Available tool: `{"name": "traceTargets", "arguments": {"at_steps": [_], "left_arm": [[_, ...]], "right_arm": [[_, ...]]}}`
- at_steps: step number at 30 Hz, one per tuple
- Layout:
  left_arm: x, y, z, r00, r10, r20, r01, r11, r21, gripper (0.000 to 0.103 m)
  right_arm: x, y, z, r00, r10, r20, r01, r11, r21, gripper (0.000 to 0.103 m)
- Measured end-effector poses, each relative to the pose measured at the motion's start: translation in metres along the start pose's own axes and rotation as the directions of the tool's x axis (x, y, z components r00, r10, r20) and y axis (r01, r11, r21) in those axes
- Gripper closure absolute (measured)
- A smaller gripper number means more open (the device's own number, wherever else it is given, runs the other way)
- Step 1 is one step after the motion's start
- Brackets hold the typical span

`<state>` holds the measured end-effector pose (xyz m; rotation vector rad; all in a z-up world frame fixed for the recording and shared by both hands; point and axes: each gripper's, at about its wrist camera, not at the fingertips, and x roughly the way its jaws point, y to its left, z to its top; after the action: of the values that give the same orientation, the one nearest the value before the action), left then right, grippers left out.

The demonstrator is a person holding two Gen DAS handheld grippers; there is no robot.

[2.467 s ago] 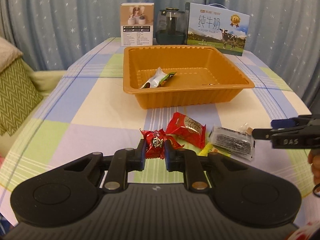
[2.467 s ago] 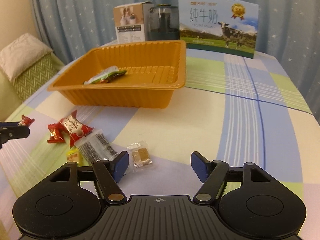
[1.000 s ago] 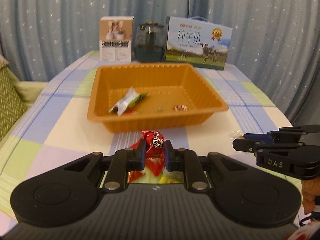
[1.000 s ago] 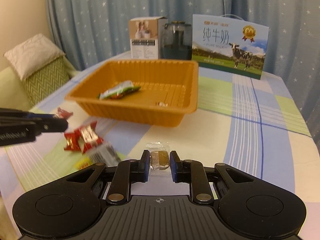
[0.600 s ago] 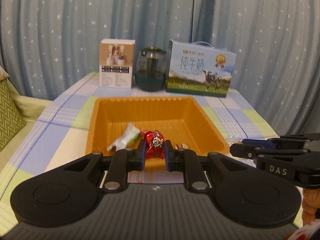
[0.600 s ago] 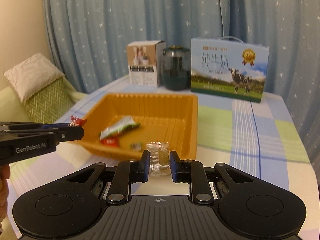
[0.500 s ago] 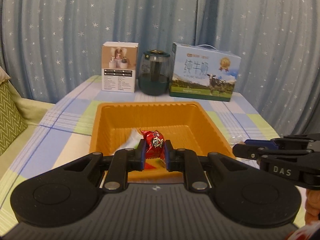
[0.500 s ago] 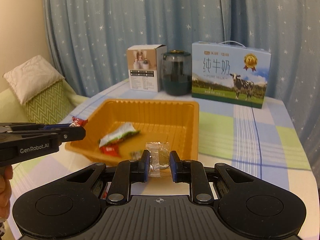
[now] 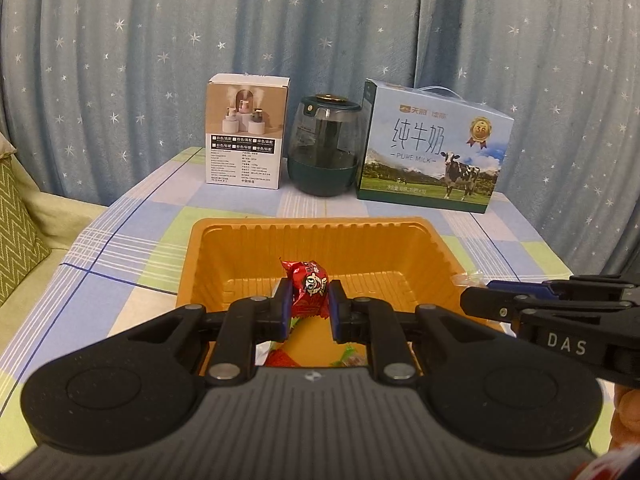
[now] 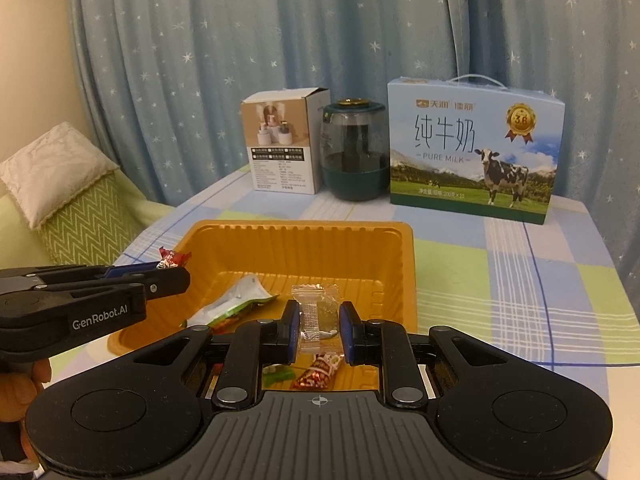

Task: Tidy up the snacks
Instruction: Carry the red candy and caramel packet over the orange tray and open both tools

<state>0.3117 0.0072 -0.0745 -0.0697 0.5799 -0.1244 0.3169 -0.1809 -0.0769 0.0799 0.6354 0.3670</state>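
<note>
Both of our grippers have carried their snacks off the tablecloth and forward over the orange tray (image 9: pixel 200 264), which sat well ahead of us a moment ago. We hold the left gripper (image 9: pixel 308 306) clamped on a red wrapped candy (image 9: pixel 308 288), its twisted top sticking up above the pads, out over the near part of the tray. Our right gripper (image 10: pixel 319 330) is pinched on a small clear-wrapped sweet (image 10: pixel 316 316) above the tray's near right part; from the left wrist view only its tips and the edge of that wrapper show at the tray's right rim.

We judge the step in hand to be the drop. Both pieces look to be past the near rim, so the next move calls for opening the jaws and letting each piece fall, low enough that neither bounces out.

Already in the tray lie a white-and-green packet (image 10: pixel 236 300) and, under our right gripper, a red-and-white wrapped piece (image 10: pixel 318 372) with a scrap of green beside it. Each gripper body hides the tray's near wall and whatever remains on the table before it, so we cannot tell how many snacks are left outside. Far back stand a white carton (image 9: pixel 246 132), a dark green jar (image 9: pixel 324 148) and a pure-milk box (image 9: pixel 432 152).
</note>
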Motion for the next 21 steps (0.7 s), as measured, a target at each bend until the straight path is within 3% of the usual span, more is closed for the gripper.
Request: {"name": "traceTargets", "arguments": {"at_steps": [14, 15, 16, 17, 21], "left_arm": [[0.026, 0.006, 0.006, 1.0, -0.025, -0.018, 0.024, 0.999, -0.024, 0.084], [0.026, 0.007, 0.006, 1.0, -0.024, -0.015, 0.024, 0.999, -0.029, 0.076], [0.027, 0.007, 0.006, 1.0, -0.016, -0.015, 0.015, 0.999, -0.031, 0.059], [0.026, 0.008, 0.006, 1.0, -0.009, -0.013, 0.009, 1.0, -0.029, 0.054], [0.023, 0.014, 0.006, 1.0, 0.017, -0.012, -0.018, 0.999, -0.028, 0.054]], "right_arm": [[0.026, -0.015, 0.001, 1.0, 0.002, -0.029, 0.0, 0.996, 0.091, 0.081], [0.027, -0.016, 0.0, 1.0, 0.003, -0.03, -0.001, 0.996, 0.093, 0.081], [0.027, -0.016, 0.0, 0.999, 0.004, -0.031, -0.001, 0.995, 0.095, 0.081], [0.027, -0.017, 0.0, 0.999, 0.005, -0.031, -0.001, 0.995, 0.098, 0.081], [0.027, -0.019, 0.001, 1.0, 0.008, -0.026, -0.005, 0.994, 0.108, 0.081]]}}
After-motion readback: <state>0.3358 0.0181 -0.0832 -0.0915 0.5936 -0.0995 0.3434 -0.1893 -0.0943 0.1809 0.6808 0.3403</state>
